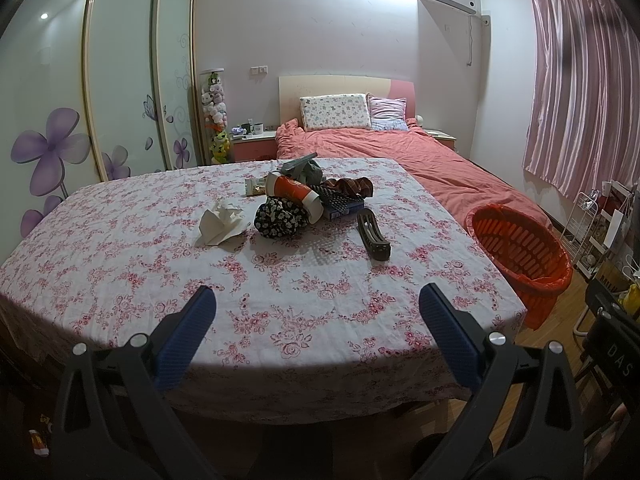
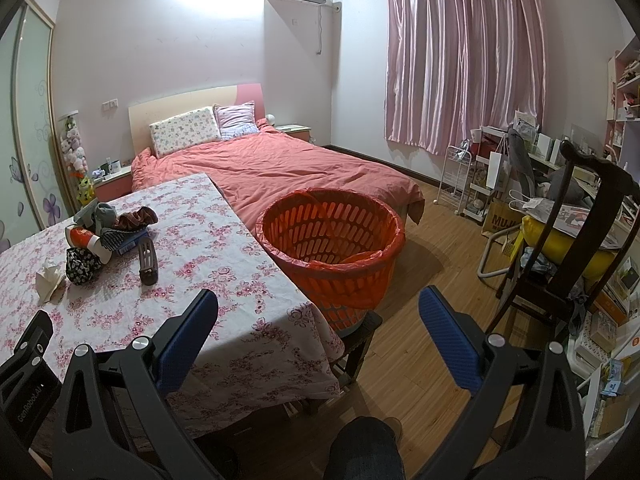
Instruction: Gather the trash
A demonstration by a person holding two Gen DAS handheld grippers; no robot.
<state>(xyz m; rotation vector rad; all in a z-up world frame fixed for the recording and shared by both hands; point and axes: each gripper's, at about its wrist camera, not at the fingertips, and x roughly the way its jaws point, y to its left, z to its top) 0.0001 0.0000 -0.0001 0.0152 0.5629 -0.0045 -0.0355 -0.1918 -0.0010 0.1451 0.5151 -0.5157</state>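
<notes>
I see the bed (image 2: 280, 168) with its salmon cover along the far wall, and the tabletop (image 1: 120, 248) under a floral cloth set against its foot. The orange basket (image 2: 332, 240), lined with an orange bag, stands just beside the tabletop's right edge, between tabletop and bed corner; in the left wrist view I read it at the right (image 1: 520, 248).

The trash sits in a cluster toward the far middle of the tabletop. I log the following:
- a red and white paper cup (image 1: 294, 196) lying on its side, resting against a dark floral bundle (image 1: 278, 218)
- a crumpled white tissue (image 1: 222, 222) just left of that bundle, apart from it
- a dark curved plastic piece (image 1: 374, 238) lying alone, right of the cluster
- a snack wrapper (image 1: 256, 187) behind the cup
- cloth items and a blue box behind the cup; I cannot identify them further

My left tongs (image 1: 316, 312) hang over the near tabletop edge, spread wide and empty. My right tongs (image 2: 320, 312) are likewise released and empty, at the tabletop's near right corner, facing the basket
</notes>
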